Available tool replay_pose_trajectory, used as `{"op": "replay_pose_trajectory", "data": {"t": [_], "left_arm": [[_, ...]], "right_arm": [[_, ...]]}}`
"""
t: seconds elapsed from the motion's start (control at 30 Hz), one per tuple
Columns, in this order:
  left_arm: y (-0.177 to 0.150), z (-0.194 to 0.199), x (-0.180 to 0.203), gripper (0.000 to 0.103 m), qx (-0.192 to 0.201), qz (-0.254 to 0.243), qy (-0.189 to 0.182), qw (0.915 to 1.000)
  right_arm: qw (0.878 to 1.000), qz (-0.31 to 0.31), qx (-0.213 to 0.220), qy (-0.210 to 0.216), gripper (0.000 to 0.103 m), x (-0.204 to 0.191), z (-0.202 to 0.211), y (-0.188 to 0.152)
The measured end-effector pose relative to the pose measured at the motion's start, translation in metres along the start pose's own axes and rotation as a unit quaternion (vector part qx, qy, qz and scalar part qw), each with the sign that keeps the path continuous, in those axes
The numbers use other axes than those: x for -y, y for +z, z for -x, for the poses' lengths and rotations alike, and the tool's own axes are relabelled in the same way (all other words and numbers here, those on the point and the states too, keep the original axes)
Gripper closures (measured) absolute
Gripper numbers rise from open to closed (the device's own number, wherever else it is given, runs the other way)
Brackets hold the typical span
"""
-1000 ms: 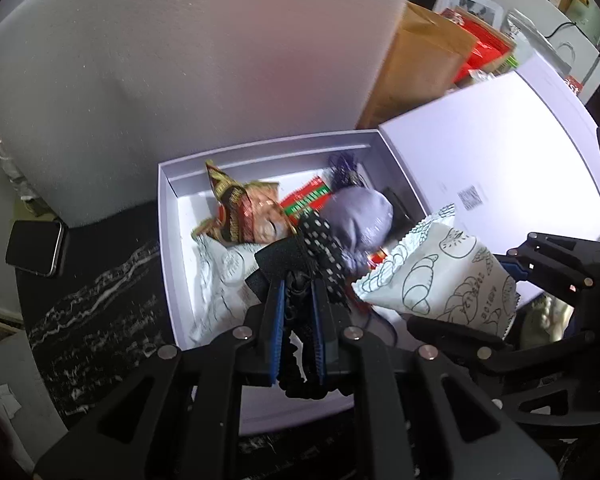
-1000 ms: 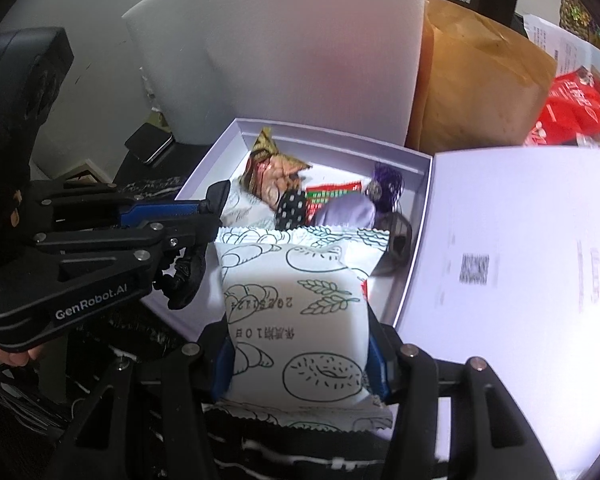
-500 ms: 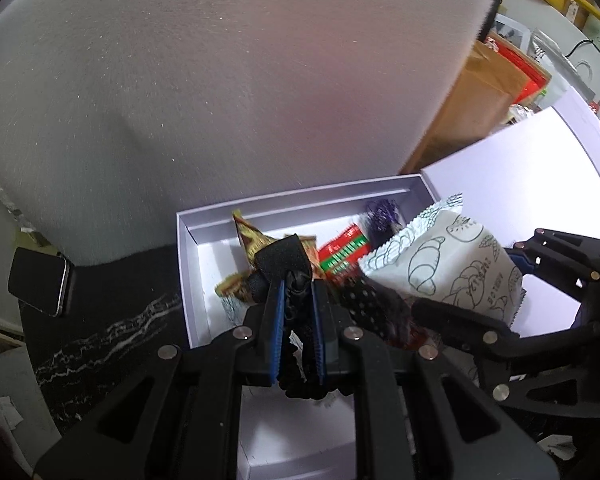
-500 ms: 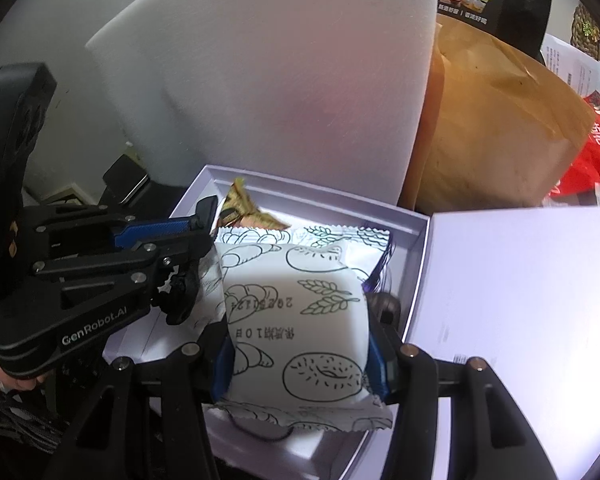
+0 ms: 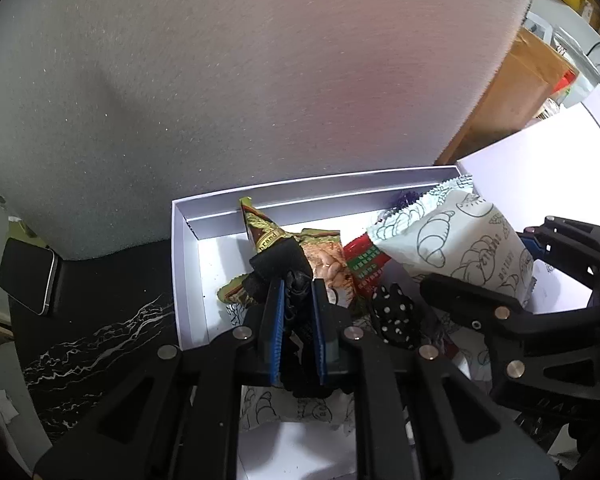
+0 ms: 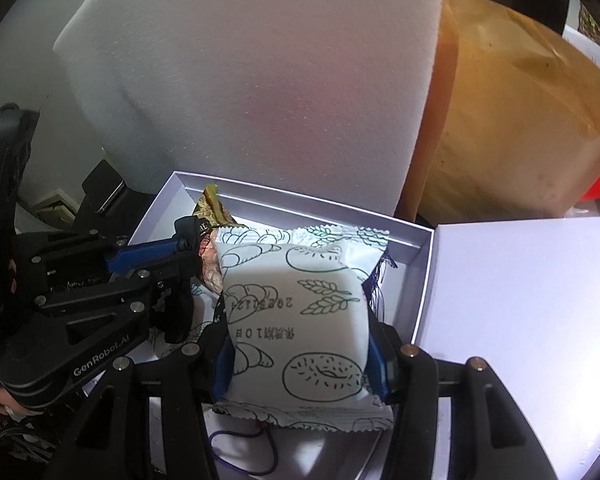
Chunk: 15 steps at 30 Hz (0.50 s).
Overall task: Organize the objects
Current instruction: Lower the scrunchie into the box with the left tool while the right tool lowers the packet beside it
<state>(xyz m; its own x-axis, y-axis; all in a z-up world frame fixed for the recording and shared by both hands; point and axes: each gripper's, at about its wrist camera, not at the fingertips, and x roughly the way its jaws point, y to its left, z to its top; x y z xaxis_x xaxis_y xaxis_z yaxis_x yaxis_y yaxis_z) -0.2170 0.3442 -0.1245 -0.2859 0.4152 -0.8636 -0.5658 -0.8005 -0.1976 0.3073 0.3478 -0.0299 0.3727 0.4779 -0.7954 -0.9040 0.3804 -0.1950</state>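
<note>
Here, right gripper [image 6: 300, 356] clamped on bread packet [image 6: 296, 316] above white box [image 6: 416, 280], left gripper [image 5: 296, 312] pinching black cloth [image 5: 280, 264].

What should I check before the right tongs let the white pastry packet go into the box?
1. Right tongs grip on the white pastry packet: ok, both pads press its sides.
2. Packet over the white box, not over the lid: ok.
3. Left tongs load: ok, shut on a black fabric item.
4. Gap between the two tongs: not ok, the left ones sit right beside the packet's edge.
5. Free floor under the packet: cannot tell, the packet hides it.
6. Snack packets already in the box lie close by: ok.
</note>
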Motion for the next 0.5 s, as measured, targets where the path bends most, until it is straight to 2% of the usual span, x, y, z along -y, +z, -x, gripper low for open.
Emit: {"op": "replay_pose_trajectory", "data": {"t": [0.37,0.5], "left_arm": [[-0.0037,-0.0049,-0.0001,0.088,0.008,-0.009,-0.001,0.9999],[-0.0042,-0.0044,0.0022,0.084,0.007,-0.015,0.014,0.9998]], "right_arm": [[1.0,0.0,-0.003,0.01,0.048,0.0073,-0.0062,0.0046],[1.0,0.008,0.007,-0.001,0.034,0.0086,0.0026,0.0038]]}}
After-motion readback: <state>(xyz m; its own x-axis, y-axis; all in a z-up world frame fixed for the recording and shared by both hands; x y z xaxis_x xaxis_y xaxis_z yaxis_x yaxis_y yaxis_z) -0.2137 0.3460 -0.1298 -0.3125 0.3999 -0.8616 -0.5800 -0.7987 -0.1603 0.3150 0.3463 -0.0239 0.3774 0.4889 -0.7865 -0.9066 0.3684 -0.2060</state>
